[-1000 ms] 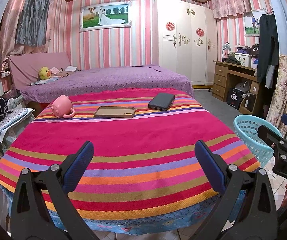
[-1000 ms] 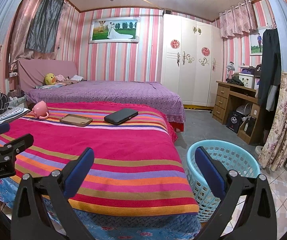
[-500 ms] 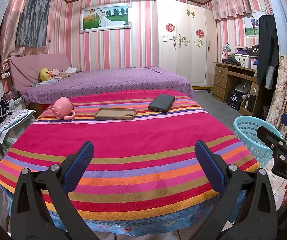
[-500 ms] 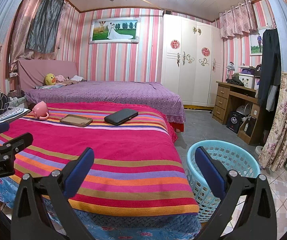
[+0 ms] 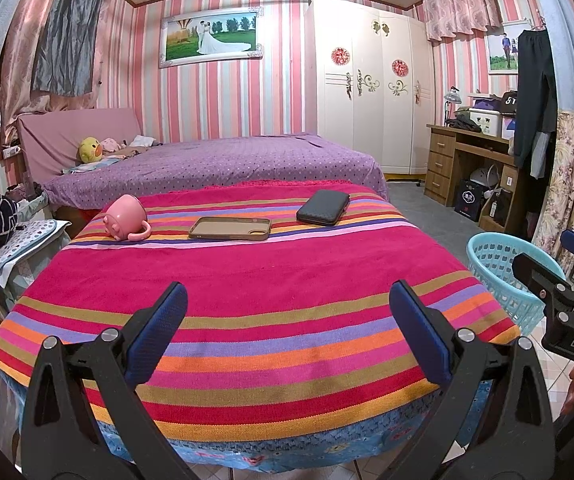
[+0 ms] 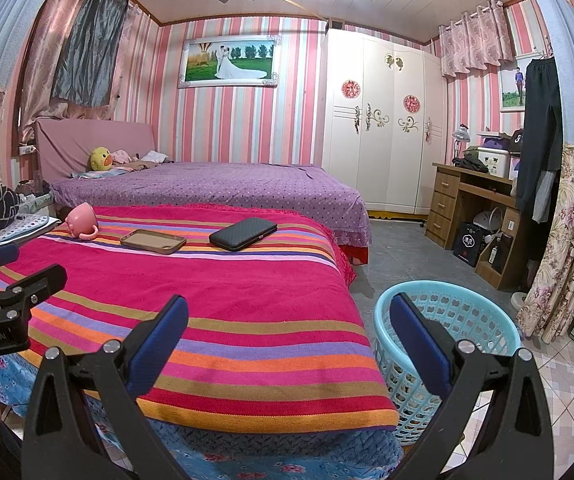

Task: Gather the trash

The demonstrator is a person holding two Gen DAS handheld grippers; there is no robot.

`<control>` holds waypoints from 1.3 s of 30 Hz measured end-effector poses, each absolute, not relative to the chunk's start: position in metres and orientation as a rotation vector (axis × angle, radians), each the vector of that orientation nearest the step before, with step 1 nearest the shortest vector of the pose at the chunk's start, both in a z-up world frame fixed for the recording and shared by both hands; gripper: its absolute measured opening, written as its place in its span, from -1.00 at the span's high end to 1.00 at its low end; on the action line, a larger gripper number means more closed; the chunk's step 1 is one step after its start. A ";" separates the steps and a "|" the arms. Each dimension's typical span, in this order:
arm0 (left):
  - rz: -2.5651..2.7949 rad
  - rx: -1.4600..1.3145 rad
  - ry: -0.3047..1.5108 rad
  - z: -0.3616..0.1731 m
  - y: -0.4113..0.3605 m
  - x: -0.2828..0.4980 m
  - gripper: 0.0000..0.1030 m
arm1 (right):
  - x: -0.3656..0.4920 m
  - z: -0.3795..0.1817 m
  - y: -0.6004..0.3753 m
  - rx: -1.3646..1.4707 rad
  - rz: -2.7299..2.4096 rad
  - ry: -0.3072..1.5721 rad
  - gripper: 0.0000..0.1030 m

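A table with a red striped cloth (image 5: pixel 247 280) holds a pink mug on its side (image 5: pixel 125 217), a brown phone case (image 5: pixel 229 228) and a black wallet (image 5: pixel 323 207) at its far side. The same mug (image 6: pixel 81 221), case (image 6: pixel 153 241) and wallet (image 6: pixel 243 233) show in the right wrist view. A light-blue plastic basket (image 6: pixel 447 340) stands on the floor right of the table; it also shows in the left wrist view (image 5: pixel 499 272). My left gripper (image 5: pixel 287 332) is open and empty over the table's near edge. My right gripper (image 6: pixel 287 344) is open and empty, between table corner and basket.
A purple bed (image 5: pixel 215 164) lies behind the table. A white wardrobe (image 5: pixel 371 92) and a wooden desk (image 5: pixel 471 168) stand at the back right. A cluttered side stand (image 5: pixel 19 236) is left of the table. Flowered curtains (image 6: pixel 567 240) hang at right.
Both views have shifted only slightly. Both grippers stay open and nothing on the table has moved.
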State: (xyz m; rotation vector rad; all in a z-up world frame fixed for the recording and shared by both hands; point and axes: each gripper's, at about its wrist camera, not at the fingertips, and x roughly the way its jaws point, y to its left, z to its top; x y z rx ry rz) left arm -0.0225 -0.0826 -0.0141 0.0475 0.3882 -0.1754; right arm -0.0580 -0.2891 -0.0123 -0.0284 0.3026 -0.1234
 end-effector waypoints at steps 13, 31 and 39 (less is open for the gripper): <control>-0.175 0.047 0.389 -0.013 -0.083 -0.023 -0.89 | -0.059 -0.011 -0.290 -0.029 -0.124 0.302 -0.91; -0.174 0.057 0.370 -0.006 -0.079 -0.023 -0.89 | -0.059 -0.009 -0.291 -0.026 -0.124 0.299 -0.91; -0.181 0.056 0.370 -0.006 -0.079 -0.024 -0.89 | -0.059 -0.010 -0.290 -0.027 -0.124 0.299 -0.91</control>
